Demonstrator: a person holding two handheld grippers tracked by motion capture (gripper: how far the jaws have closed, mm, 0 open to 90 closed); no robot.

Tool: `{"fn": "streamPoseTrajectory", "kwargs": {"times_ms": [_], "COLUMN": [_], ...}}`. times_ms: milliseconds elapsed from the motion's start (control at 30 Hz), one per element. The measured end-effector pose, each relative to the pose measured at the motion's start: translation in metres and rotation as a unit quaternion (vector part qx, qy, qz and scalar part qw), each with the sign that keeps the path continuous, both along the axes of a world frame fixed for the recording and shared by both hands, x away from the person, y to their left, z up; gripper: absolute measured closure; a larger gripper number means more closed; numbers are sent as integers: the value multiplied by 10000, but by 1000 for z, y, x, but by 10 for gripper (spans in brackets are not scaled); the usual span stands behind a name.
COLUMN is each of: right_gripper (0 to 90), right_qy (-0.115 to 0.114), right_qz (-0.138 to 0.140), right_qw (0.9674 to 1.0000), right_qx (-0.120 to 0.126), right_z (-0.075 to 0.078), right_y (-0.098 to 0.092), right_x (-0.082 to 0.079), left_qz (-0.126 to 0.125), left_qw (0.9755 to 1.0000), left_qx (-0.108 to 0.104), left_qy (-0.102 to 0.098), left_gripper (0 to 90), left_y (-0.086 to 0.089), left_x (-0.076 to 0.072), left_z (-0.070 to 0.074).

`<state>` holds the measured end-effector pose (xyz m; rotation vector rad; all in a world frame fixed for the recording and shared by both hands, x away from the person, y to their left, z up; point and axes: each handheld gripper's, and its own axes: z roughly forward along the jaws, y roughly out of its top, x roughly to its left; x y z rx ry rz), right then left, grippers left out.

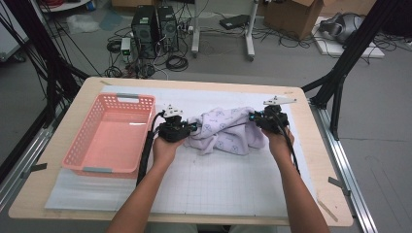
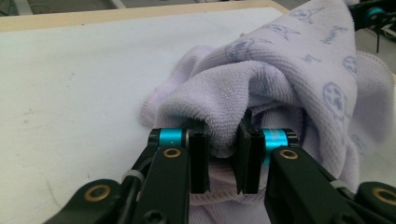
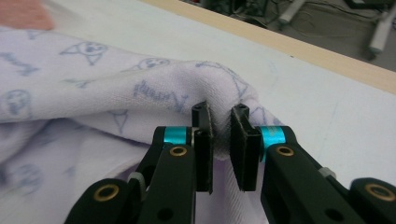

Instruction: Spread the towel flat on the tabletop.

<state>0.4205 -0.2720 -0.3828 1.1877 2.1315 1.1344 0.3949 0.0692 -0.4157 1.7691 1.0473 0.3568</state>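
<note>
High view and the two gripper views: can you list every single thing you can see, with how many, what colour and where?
towel: one, pale purple with blue cartoon prints, bunched up on the mat between the two grippers
basket: one, pink plastic, on the left side of the table
mat: one, white with a grid, covering the table top
table: one, light wood
computer towers: two, black, on the floor behind the table
cardboard box: one, brown, on the floor at far right
left gripper: one, black, pinching a towel fold
right gripper: one, black, pinching the towel's other end
forearms: two, coming in from the bottom
</note>
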Motion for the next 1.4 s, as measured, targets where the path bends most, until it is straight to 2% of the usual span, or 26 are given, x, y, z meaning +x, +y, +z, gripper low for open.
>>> {"fn": "streamPoseTrajectory", "kwargs": {"times_ms": [67,133,167,233,300,333,367,400,467,533,567,633,700,767,800,867,933,1000,1033,1100,1133,1200,1267,1300,1400], "right_gripper": [809,808,806,788,722,689,675,653,646,632,630,623,618,611,592,592,575,537,517,488,495,572,732,821,841], "right_qy": [19,85,136,178,187,109,-10,-103,-232,-339,-368,-429,-411,-358,-170,-108,90,288,382,500,561,619,543,520,386], "right_qz": [-197,-312,-359,-403,-364,-319,-305,-285,-292,-282,-223,-86,28,119,181,320,473,665,770,899,957,1020,1050,1117,1250], "right_qw": [9998,9992,9987,9987,9991,9994,9995,9995,9993,9989,9987,9987,9989,9990,9994,9991,9986,9973,9963,9947,9938,9927,9924,9917,9909], "right_qx": [-72,-250,-325,-257,-123,-85,-77,-57,33,174,255,251,237,219,245,256,231,128,78,-37,-50,-151,-338,-360,-310], "right_z": [-7,-11,-13,-14,-12,-10,-7,-4,4,13,17,20,18,11,7,-4,-16,-31,-38,-51,-56,-63,-66,-64,-57], "right_y": [2,4,5,3,0,-1,-3,-5,-13,-20,-23,-28,-31,-34,-34,-34,-30,-24,-20,-11,-6,2,7,7,4], "right_x": [12,17,20,20,18,14,10,7,0,-10,-16,-28,-41,-54,-60,-72,-81,-88,-90,-90,-89,-86,-84,-85,-94], "left_qz": [151,169,137,22,-76,-117,-191,-271,-406,-482,-548,-694,-776,-855,-905,-983,-1012,-1035,-1016,-1062,-1069,-1140,-1152,-1103,-1075], "left_qw": [9998,9998,9998,10000,9999,9996,9993,9992,9983,9975,9972,9968,9966,9961,9957,9949,9944,9938,9937,9927,9926,9917,9919,9930,9938], "left_qx": [-77,-109,-85,32,-75,-152,-139,51,173,26,38,110,157,172,167,234,289,363,441,496,471,472,443,366,260], "left_qy": [58,88,71,-12,-120,-230,-285,-298,-373,-513,-508,-381,-218,-136,-85,16,86,156,184,275,336,364,295,190,89], "left_gripper": [638,547,520,484,478,491,517,525,543,592,597,594,566,553,539,506,491,510,578,803,840,852,855,857,858], "left_y": [-1,-1,-1,0,4,6,7,8,9,9,8,3,-3,-10,-13,-22,-31,-37,-39,-39,-39,-36,-31,-27,-14], "left_x": [2,0,-1,-7,-16,-21,-25,-29,-36,-45,-48,-51,-52,-52,-52,-51,-50,-49,-49,-48,-49,-50,-55,-59,-71], "left_z": [-2,-1,1,6,10,11,12,15,17,16,14,8,0,-6,-9,-14,-20,-25,-26,-28,-29,-26,-20,-17,-12]}}
